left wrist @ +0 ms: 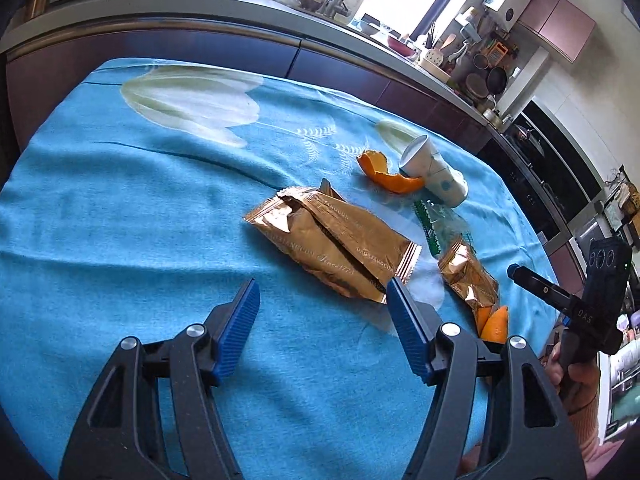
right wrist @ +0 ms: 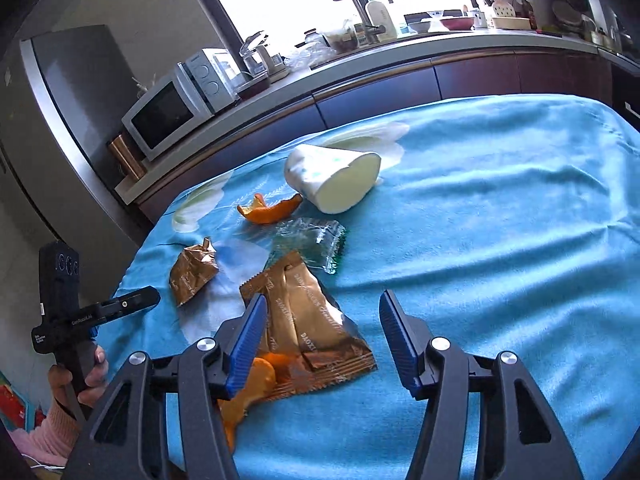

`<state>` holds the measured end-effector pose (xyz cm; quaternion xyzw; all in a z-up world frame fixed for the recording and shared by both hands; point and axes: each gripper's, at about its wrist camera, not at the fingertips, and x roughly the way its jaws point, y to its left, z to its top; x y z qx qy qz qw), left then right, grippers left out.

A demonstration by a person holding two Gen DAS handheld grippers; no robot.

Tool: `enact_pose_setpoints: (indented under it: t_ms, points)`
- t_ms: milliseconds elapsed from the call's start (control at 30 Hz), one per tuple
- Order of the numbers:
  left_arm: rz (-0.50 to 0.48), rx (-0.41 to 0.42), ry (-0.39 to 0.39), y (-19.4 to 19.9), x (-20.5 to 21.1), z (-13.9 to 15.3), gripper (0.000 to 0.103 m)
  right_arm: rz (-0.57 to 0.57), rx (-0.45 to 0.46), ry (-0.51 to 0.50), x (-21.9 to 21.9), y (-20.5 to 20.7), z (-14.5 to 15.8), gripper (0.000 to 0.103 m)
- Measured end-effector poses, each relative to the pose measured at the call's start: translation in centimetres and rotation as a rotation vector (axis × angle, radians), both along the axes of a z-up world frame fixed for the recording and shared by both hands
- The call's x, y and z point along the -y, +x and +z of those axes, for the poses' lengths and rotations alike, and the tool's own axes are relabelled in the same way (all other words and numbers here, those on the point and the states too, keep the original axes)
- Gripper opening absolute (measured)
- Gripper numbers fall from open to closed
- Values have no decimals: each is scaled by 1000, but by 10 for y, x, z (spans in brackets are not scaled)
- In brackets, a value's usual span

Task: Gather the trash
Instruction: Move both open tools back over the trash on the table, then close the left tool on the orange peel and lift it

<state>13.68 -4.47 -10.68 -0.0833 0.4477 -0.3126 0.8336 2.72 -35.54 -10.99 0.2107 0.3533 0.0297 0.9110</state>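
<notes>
While your left gripper (left wrist: 322, 306) hangs over the blue cloth (left wrist: 120, 240) with its jaws spread wide and holding nothing, the big gold wrapper (left wrist: 336, 240) lies just ahead, its near end beside the right fingertip. Your right gripper (right wrist: 322, 320) is also wide open and empty, above the small gold wrapper (right wrist: 316, 320), which partly covers an orange peel (right wrist: 262, 376). Farther back on the cloth lie a clear wrapper (right wrist: 316, 242), a second orange peel (right wrist: 270, 212) and a paper cup (right wrist: 332, 178) on its side, the peel touching the cup.
</notes>
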Motion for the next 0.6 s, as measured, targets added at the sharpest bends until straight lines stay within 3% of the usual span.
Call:
enact_pose_setpoints:
  t_ms: [400,467,533,600]
  points:
    - [2,-18,19,16,27,1,72,85,-24,26,-4,14,-18,61]
    - [13,-10,35,17,30,1,62,102,-25,17,-6,14,-18,59]
    - [21,2,57,16,33,0,49,111,-31,-17,-11,15,-18,46]
    - [24,10,75,16,36,-1,40,114,-28,-25,-12,14,-18,39]
